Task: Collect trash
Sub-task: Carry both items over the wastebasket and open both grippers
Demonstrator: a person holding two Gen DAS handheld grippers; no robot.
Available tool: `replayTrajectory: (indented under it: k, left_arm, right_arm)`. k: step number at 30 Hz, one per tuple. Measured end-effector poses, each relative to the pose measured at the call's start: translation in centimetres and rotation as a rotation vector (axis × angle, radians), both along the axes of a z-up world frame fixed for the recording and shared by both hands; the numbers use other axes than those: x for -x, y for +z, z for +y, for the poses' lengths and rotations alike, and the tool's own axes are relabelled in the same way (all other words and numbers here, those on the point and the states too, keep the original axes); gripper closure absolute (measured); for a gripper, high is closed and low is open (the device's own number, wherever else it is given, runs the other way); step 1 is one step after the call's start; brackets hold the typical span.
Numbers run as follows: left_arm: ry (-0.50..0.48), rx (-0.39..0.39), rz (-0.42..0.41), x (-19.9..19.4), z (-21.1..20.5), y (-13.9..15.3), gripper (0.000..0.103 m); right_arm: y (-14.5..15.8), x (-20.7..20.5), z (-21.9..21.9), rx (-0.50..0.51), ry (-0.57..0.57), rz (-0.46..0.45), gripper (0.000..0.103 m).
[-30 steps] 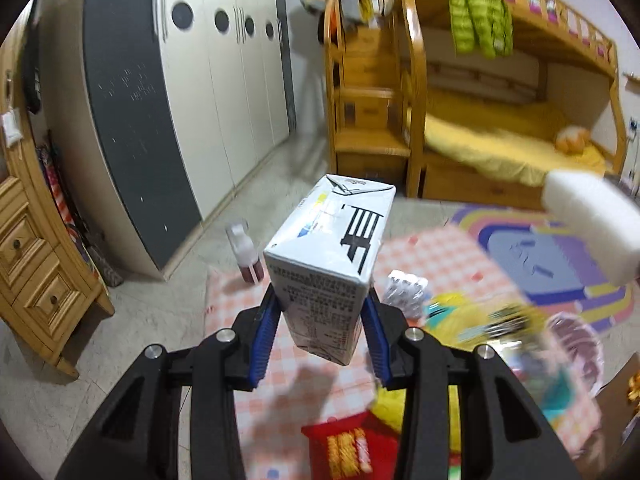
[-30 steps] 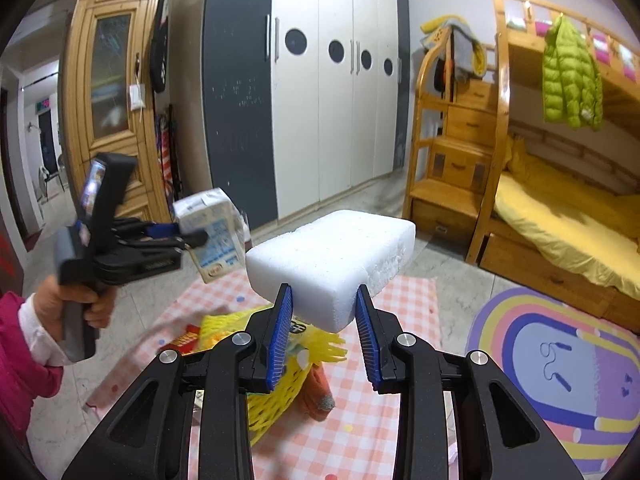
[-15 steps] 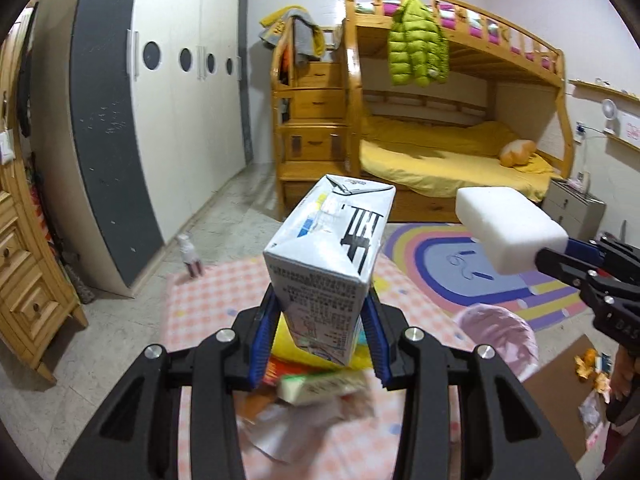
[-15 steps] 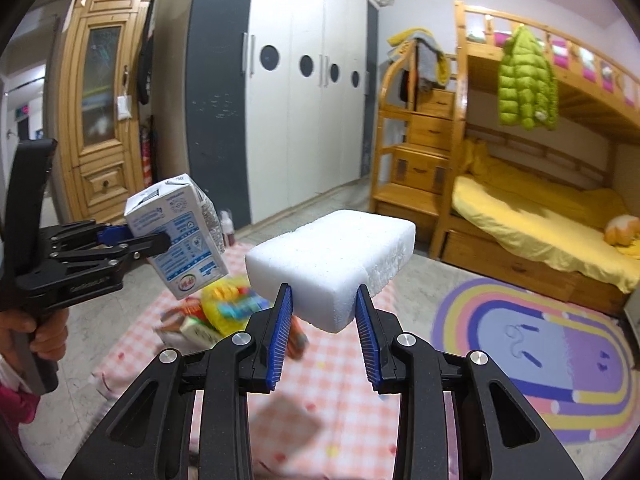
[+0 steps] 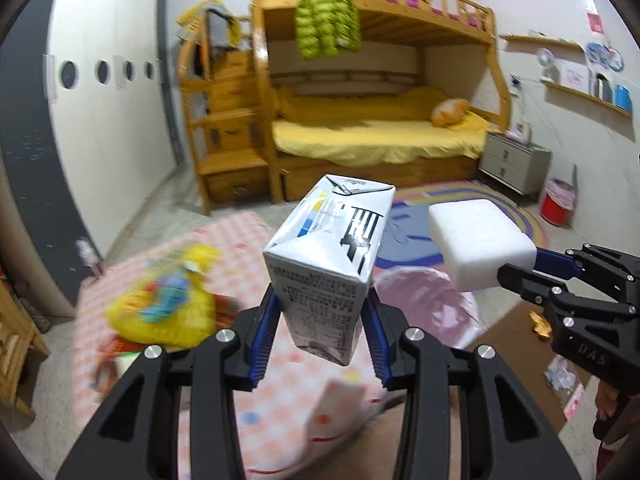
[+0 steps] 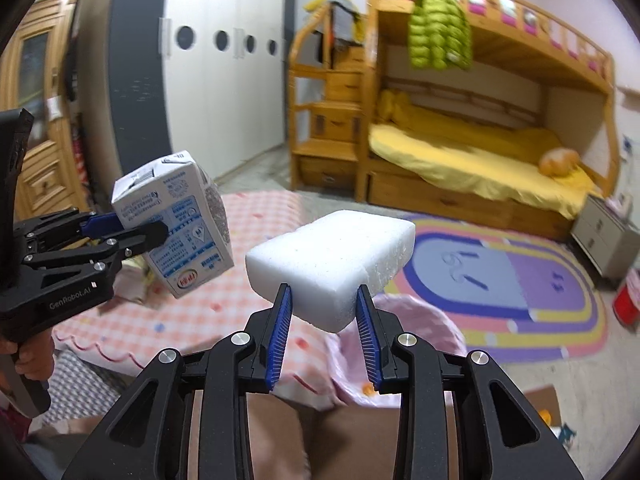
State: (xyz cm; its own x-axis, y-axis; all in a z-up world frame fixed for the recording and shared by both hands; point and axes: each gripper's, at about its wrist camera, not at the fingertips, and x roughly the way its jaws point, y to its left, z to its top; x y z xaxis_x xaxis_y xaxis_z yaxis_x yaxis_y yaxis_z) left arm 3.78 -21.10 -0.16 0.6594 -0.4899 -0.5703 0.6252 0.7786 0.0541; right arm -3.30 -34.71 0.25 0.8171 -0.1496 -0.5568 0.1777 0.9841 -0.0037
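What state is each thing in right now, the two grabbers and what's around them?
left gripper: shut on the milk carton, held aloft
right gripper: shut on the foam block, held aloft
pink bag: open, beneath the foam block
green jacket: hanging from the bunk rail

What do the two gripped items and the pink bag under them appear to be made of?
Carton: coated paperboard, likely; folded seams, printed glossy faces. White block: foam, probably polystyrene; grainy matte surface, broken edge. Pink bag: thin plastic film, apparently; crinkled, slightly translucent.
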Motion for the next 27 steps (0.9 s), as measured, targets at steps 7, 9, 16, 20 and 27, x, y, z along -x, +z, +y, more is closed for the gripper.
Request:
replayTrajectory:
  k: [7, 9, 16, 20, 27]
  left_arm:
    - [-0.082, -0.026, 0.097, -0.7, -4.6, -2.8, 0.064]
    - [-0.1, -0.031, 0.109, -1.1, -5.8, -3.3, 0.064]
    - [-0.161, -0.067, 0.14, -2.6, -10.9, -5.4, 0.064]
    - [-0.193, -0.072, 0.146, -3.8, -13.0, -6.0, 0.065]
    - [-0.195, -0.062, 0.147, -5.6, -14.6, -6.0, 0.05]
  right_arm:
    - [-2.6, 0.6, -3.8, -0.05, -0.092, 0.046, 0.07]
    - [-3.5, 0.7, -4.6, -0.063, -0.107, 0.058, 0.07]
    - [-7.0, 0.0, -7.8, -0.11, -0.158, 0.118, 0.07]
    - [-8.5, -0.7, -9.5, -0.124, -0.182, 0.145, 0.07]
    - [-11.1, -3.5, -12.0, -0.165, -0.196, 0.178, 0.065]
